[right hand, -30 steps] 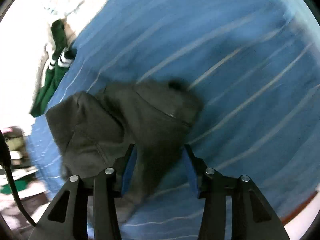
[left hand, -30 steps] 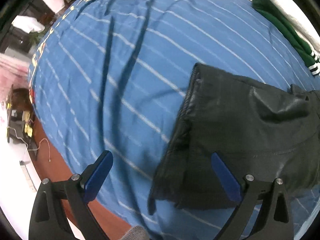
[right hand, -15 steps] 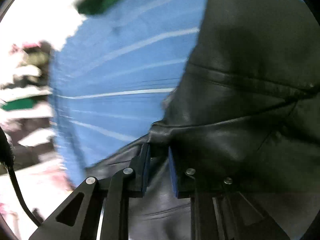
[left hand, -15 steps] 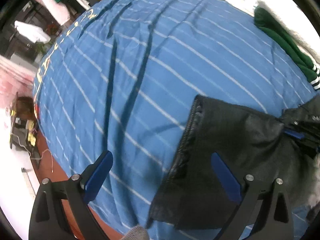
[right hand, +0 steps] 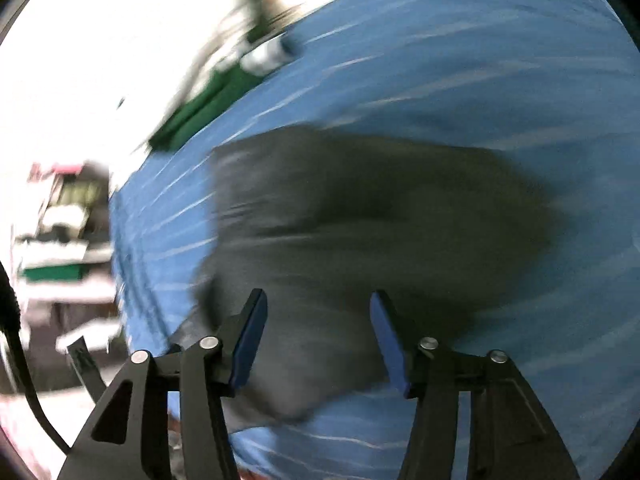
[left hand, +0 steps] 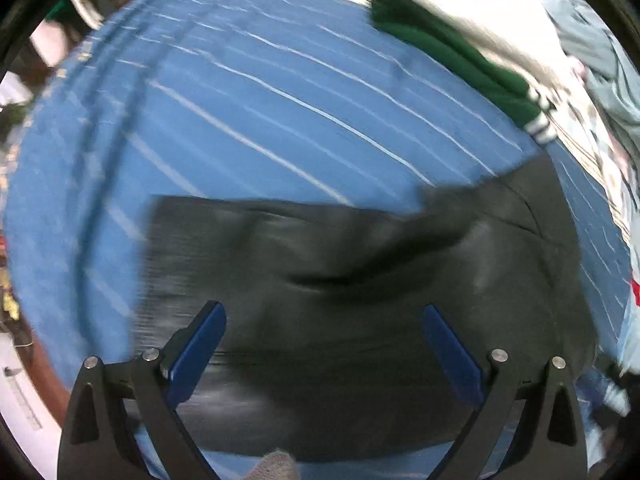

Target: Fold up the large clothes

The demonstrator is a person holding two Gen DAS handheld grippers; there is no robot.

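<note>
A black leather-like garment (left hand: 360, 288) lies folded on a blue sheet with thin white stripes (left hand: 240, 112). It also shows in the right wrist view (right hand: 360, 216), blurred by motion. My left gripper (left hand: 324, 344) is open and empty, hovering over the garment's near part. My right gripper (right hand: 318, 336) is open and empty too, above the garment's near edge. Both views are motion-blurred.
A green garment with white cuff stripes (left hand: 460, 60) lies at the sheet's far right edge, also in the right wrist view (right hand: 200, 108). A pale grey-green cloth (left hand: 600, 52) lies beyond it. Room furniture (right hand: 60, 240) stands past the bed's left edge.
My right gripper was shut on the black garment half a second ago; it has let go and pulled back. My left gripper has moved right over the garment, which now lies flatter.
</note>
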